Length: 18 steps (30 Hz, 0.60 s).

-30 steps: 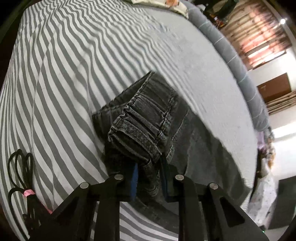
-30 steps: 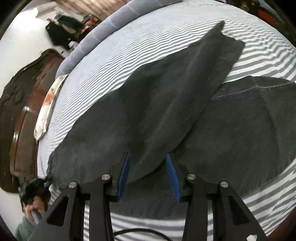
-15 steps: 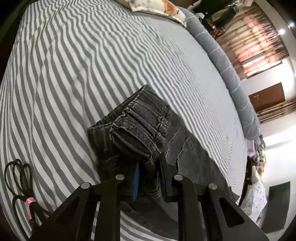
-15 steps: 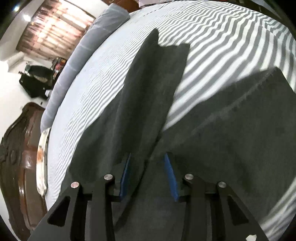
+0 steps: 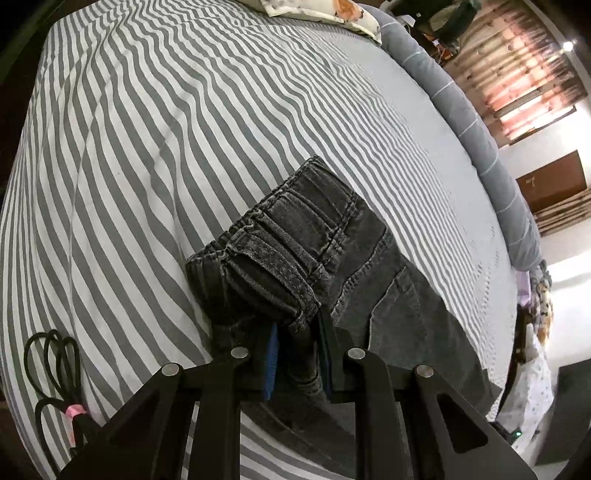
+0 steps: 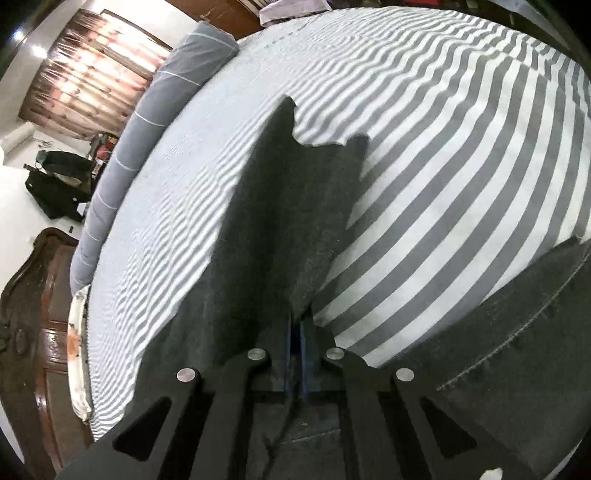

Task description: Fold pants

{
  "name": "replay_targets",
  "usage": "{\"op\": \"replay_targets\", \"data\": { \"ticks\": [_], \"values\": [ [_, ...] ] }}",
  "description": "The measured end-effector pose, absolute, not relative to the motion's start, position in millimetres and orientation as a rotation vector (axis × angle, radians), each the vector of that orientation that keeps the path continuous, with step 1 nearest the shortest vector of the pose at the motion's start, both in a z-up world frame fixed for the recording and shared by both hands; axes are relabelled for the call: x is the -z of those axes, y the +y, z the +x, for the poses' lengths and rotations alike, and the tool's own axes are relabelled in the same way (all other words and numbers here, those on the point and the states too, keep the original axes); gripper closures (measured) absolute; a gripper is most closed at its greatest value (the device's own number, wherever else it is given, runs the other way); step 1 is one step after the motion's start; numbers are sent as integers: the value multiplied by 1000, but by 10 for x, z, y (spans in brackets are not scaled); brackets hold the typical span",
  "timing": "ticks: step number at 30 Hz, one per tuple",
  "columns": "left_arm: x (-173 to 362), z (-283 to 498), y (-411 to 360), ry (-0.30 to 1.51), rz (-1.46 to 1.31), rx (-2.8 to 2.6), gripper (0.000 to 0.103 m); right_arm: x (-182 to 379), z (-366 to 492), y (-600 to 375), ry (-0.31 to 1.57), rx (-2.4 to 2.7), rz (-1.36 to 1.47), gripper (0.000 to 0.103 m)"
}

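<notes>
Dark grey denim pants lie on a grey-and-white striped bed. In the left wrist view my left gripper (image 5: pixel 297 354) is shut on the bunched waistband (image 5: pixel 280 254) of the pants, which folds over itself just beyond the blue pads. In the right wrist view my right gripper (image 6: pixel 296 354) is shut on the inner edge of one pant leg (image 6: pixel 273 206), which stretches away from the fingers toward its hem. The other leg (image 6: pixel 517 332) lies at the lower right, spread apart from it.
The striped bedsheet (image 5: pixel 147 129) extends far ahead. A grey bolster (image 5: pixel 476 122) runs along the far edge, also seen in the right wrist view (image 6: pixel 147 110). A floral pillow (image 5: pixel 332 11) lies at the head. A black cable (image 5: pixel 55 354) coils at the lower left. A wooden headboard (image 6: pixel 29 317) stands left.
My right gripper has closed on the inner edge of the pant leg and moved along it; the two legs now show striped sheet between them. My left gripper keeps hold of the waistband.
</notes>
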<state>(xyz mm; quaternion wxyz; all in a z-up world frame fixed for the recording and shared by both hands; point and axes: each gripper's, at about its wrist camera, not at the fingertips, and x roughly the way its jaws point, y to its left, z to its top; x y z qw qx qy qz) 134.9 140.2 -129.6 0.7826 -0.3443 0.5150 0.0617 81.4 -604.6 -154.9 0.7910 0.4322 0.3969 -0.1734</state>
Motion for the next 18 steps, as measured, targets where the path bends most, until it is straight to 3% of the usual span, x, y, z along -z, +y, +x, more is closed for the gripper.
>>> {"op": "replay_targets", "data": {
  "ticks": [10, 18],
  "values": [
    [1181, 1520, 1368, 1134, -637, -83, 84, 738, 174, -5930, 815, 490, 759, 100],
    [1051, 1624, 1411, 1163, -507, -26, 84, 746, -447, -5707, 869, 553, 739, 100]
  ]
}}
